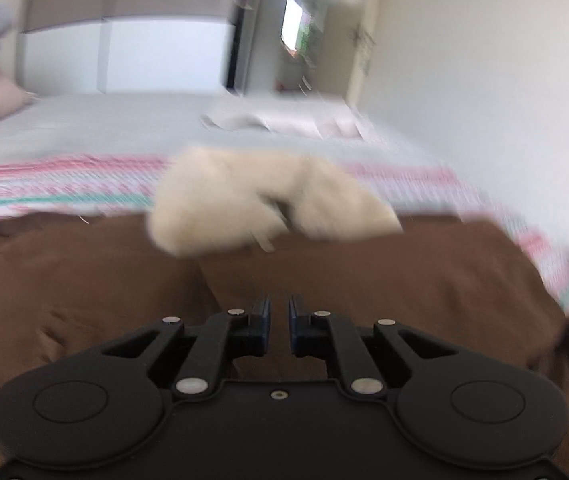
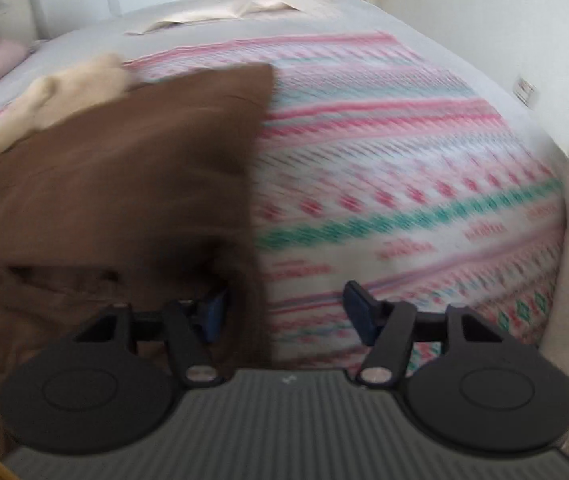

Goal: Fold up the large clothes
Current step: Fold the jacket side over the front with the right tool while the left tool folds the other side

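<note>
On the bed, over a striped blanket (image 2: 404, 168), lies the brown garment (image 1: 364, 280), partly folded, with a cream cloth (image 1: 244, 200) resting at its far edge. My left tongs (image 1: 279, 316) hover just above the brown fabric, jaws nearly closed with a narrow gap; I cannot tell whether any cloth is pinched. My right tongs (image 2: 284, 312) stand wide open, holding nothing, the garment's edge draped across the left finger. Risk, in my judgement: that draped edge snags and drags the fold open. Both views are blurred.
</note>
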